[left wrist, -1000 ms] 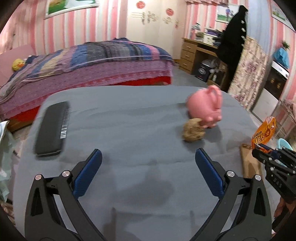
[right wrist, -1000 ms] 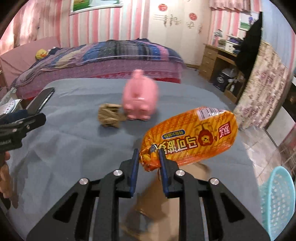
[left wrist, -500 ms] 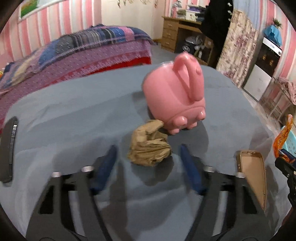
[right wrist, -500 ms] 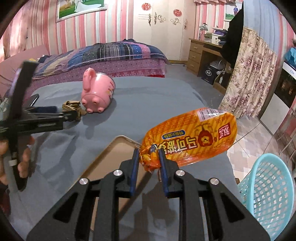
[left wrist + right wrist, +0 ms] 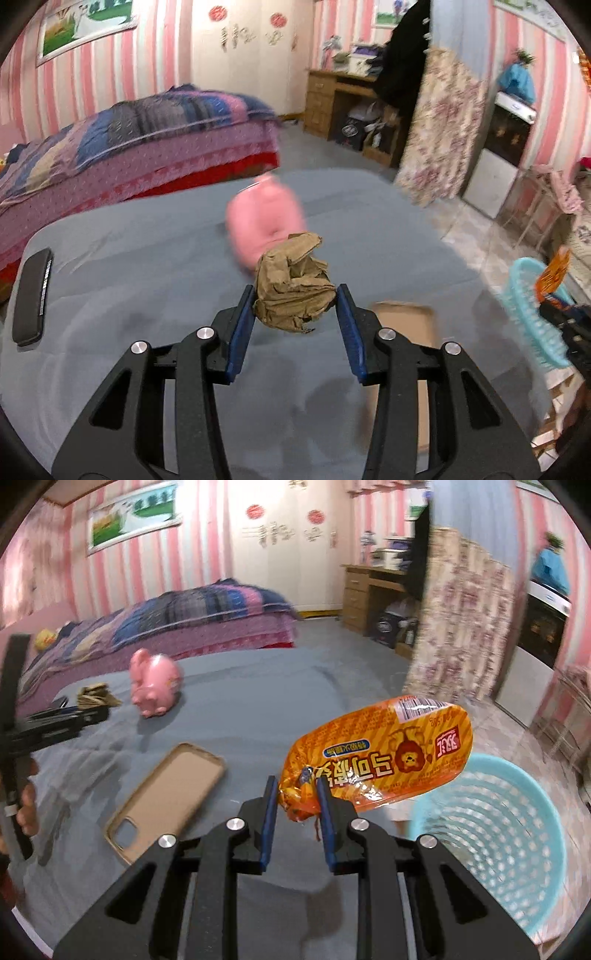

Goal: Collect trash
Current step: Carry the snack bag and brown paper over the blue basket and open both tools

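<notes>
A crumpled brown paper ball (image 5: 291,291) sits between the blue pads of my left gripper (image 5: 291,299). Its jaws are closing and both pads touch the paper, which hangs just above the grey table (image 5: 147,258). In the right wrist view the same paper (image 5: 94,698) shows at the tip of the left gripper (image 5: 92,712), far left. My right gripper (image 5: 295,794) is shut on the twisted end of an orange snack wrapper (image 5: 380,753). The wrapper hangs beside the table's right edge, over the near rim of a turquoise mesh basket (image 5: 491,830) on the floor.
A pink piggy bank (image 5: 264,225) stands just behind the paper. A tan phone case (image 5: 166,797) lies face up near the table's right edge. A black flat device (image 5: 31,295) lies at the left edge. A bed (image 5: 129,147) stands beyond the table.
My left gripper moved forward to the paper ball, closed around it and raised it off the table. My right gripper carried the wrapper rightward past the table's edge to the basket.
</notes>
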`<state>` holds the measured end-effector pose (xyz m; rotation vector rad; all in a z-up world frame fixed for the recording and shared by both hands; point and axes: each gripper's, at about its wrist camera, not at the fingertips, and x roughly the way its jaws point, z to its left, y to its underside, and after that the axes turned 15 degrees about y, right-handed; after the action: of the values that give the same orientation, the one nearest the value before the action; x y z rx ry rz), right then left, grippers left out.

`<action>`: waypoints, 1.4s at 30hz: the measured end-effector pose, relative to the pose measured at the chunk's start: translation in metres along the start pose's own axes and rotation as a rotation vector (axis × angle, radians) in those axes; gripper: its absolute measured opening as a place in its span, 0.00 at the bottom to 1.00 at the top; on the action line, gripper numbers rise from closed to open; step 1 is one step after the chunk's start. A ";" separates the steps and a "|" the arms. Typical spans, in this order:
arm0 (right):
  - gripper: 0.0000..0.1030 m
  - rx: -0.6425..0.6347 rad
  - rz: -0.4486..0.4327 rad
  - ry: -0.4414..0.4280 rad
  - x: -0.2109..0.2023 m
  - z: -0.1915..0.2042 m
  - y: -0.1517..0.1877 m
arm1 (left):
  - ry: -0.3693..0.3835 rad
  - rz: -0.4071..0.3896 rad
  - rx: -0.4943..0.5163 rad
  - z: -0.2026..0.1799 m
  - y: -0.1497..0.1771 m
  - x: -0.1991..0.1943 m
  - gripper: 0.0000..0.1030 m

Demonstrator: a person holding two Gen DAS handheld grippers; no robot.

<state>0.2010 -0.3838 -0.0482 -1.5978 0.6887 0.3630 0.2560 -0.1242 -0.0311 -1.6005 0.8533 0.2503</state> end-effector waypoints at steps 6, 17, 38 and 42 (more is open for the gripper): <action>0.21 0.054 0.022 0.092 0.007 -0.050 0.004 | 0.056 0.013 0.112 -0.073 0.001 0.013 0.42; 0.21 0.169 0.085 0.193 0.023 -0.146 0.025 | 0.192 0.084 0.226 -0.195 0.011 0.066 0.42; 0.21 0.271 0.107 0.259 0.028 -0.206 0.045 | 0.267 0.140 0.363 -0.302 0.025 0.144 0.79; 0.21 0.260 0.106 0.257 0.032 -0.204 0.045 | 0.227 0.092 0.353 -0.288 0.014 0.130 0.86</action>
<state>0.1652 -0.5908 -0.0710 -1.3752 0.9786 0.1378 0.2526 -0.4395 -0.0528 -1.2747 1.0823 -0.0200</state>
